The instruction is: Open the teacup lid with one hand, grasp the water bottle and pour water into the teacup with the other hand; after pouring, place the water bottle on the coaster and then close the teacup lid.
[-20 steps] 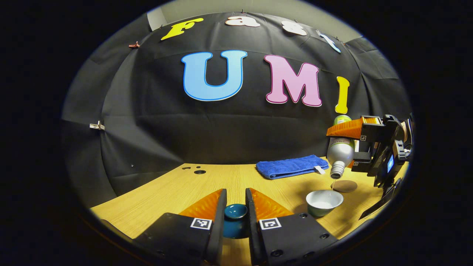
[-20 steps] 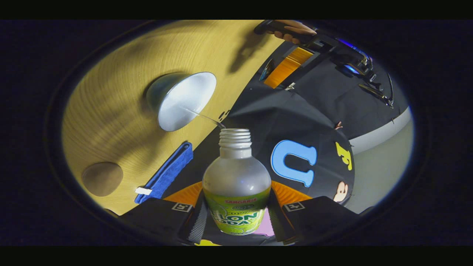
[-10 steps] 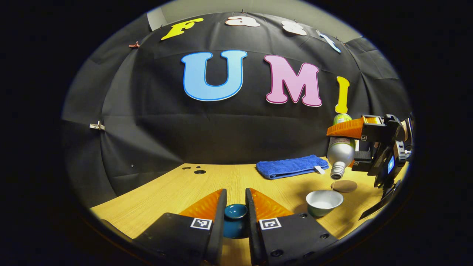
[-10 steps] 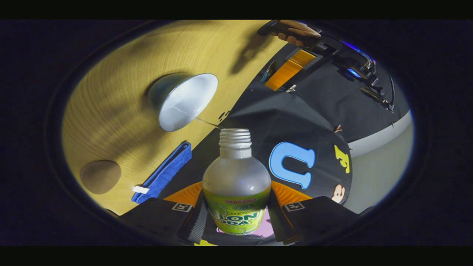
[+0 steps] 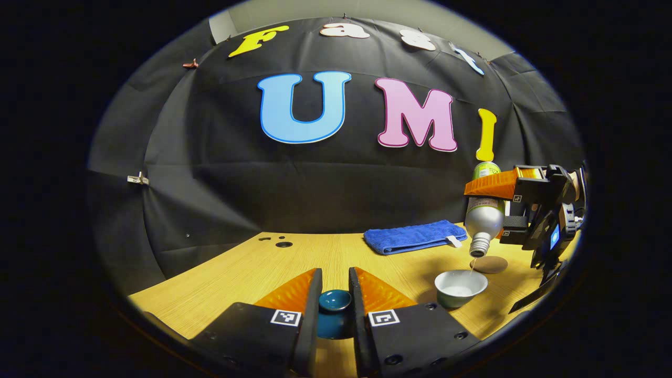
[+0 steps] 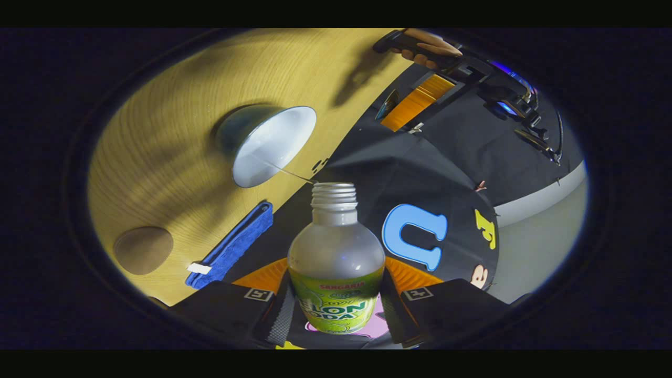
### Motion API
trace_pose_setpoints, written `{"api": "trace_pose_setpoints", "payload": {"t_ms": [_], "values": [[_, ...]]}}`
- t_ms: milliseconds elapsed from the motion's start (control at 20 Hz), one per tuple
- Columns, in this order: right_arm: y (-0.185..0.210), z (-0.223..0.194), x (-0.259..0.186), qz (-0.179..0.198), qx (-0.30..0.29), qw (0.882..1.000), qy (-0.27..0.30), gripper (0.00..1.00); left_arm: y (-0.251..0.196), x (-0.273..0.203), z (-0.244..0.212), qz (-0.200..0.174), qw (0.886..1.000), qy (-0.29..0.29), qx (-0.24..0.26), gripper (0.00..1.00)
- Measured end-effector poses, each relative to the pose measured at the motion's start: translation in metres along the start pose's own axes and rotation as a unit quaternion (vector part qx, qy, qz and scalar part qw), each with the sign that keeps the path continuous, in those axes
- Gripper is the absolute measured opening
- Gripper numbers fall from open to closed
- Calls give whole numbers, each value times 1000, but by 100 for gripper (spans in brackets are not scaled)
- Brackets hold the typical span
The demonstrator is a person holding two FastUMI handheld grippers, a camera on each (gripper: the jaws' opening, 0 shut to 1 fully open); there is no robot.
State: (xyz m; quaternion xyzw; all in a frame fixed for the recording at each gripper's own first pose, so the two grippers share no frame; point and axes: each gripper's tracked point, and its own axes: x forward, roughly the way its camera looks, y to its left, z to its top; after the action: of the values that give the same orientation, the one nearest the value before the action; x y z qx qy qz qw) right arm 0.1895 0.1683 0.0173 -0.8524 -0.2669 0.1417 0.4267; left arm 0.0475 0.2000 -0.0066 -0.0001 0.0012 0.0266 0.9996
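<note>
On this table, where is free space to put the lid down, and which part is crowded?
The table is bare from the two dark holes to the blue towel, and ahead of the left gripper holding the lid. It is crowded at the right: teacup, coaster, tilted water bottle in the right gripper.

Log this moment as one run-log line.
phase: pouring | right gripper: shut on water bottle, tipped over teacup | left gripper: holding lid
</note>
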Motion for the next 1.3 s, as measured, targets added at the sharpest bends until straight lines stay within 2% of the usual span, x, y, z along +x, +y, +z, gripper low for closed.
{"api": "trace_pose_setpoints", "payload": {"t_ms": [50, 250, 300, 350, 400, 450, 1100, 1200, 1300], "values": [[0, 1, 0, 1, -3, 1000, 0, 74, 0, 0, 0, 0, 1000, 0, 0, 35], [0, -1, 0, 2, -1, 1000, 1, 74, 0, 0, 1, 0, 1000, 0, 0, 35], [1, -3, -1, 2, 0, 1000, 2, 71, 0, 0, 0, 0, 1000, 0, 0, 35], [1, -1, -1, 3, -1, 1000, 1, 74, 0, 0, 0, 0, 1000, 0, 0, 35], [1, 0, -1, 3, -5, 1000, 1, 74, 0, 0, 0, 0, 1000, 0, 0, 33], [3, 0, -2, 4, -7, 1000, 1, 74, 0, 0, 1, 0, 1000, 0, 0, 35], [5, 0, -3, 3, -6, 1000, 4, 74, 0, 0, 0, 0, 1000, 0, 0, 35], [2, -3, -4, 0, 10, 1000, 13, 77, 1, 0, 0, 0, 1000, 0, 0, 35], [4, -8, -5, 3, 47, 999, 25, 74, 0, 1, 0, 0, 1000, 0, 0, 35]]}}
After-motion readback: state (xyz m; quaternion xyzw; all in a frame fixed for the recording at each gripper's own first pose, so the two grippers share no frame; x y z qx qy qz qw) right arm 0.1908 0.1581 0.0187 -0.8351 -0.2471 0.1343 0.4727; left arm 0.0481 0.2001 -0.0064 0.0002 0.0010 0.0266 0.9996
